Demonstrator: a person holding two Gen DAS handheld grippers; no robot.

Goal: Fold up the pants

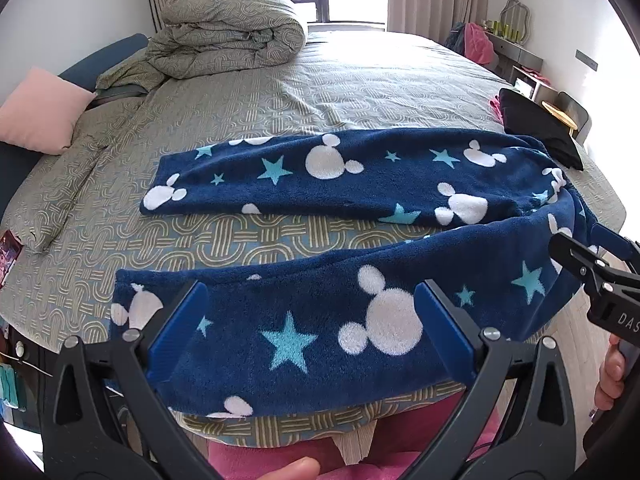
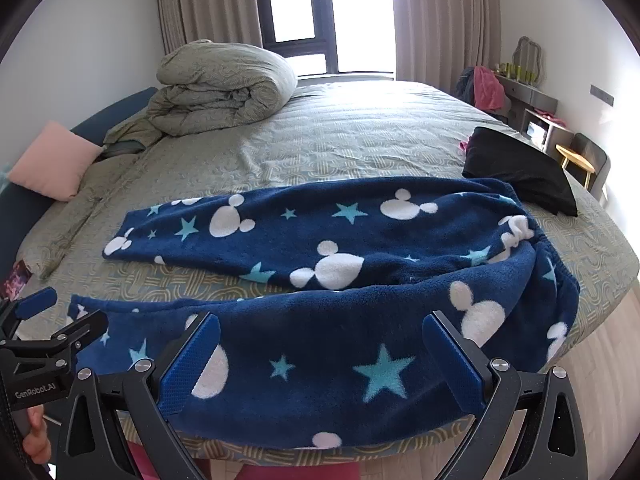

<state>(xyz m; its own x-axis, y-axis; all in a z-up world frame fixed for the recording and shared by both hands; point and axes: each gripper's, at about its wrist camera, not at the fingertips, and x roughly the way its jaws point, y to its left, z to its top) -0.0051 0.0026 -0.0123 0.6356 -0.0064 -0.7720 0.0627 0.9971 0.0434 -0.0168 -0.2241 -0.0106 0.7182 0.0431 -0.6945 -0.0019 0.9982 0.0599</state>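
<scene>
The navy fleece pants with white mouse heads and blue stars [image 2: 320, 280] are spread across the near edge of the bed with the patterned green sheet [image 2: 360, 136], legs parted (waistband to the right). The left hand-held gripper [image 1: 312, 332] and right hand-held gripper [image 2: 320, 364] are held released above the nearer leg. A folded black garment [image 2: 520, 168] is seen beyond.

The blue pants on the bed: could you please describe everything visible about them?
The pants look like plush navy fleece with white mouse-head shapes and light blue stars. They lie unfolded on the patterned bed, legs spread apart toward the left, gathered waistband at right beside a black garment. The near leg follows the bed edge. Both tongs, left and right, are open over it.
</scene>
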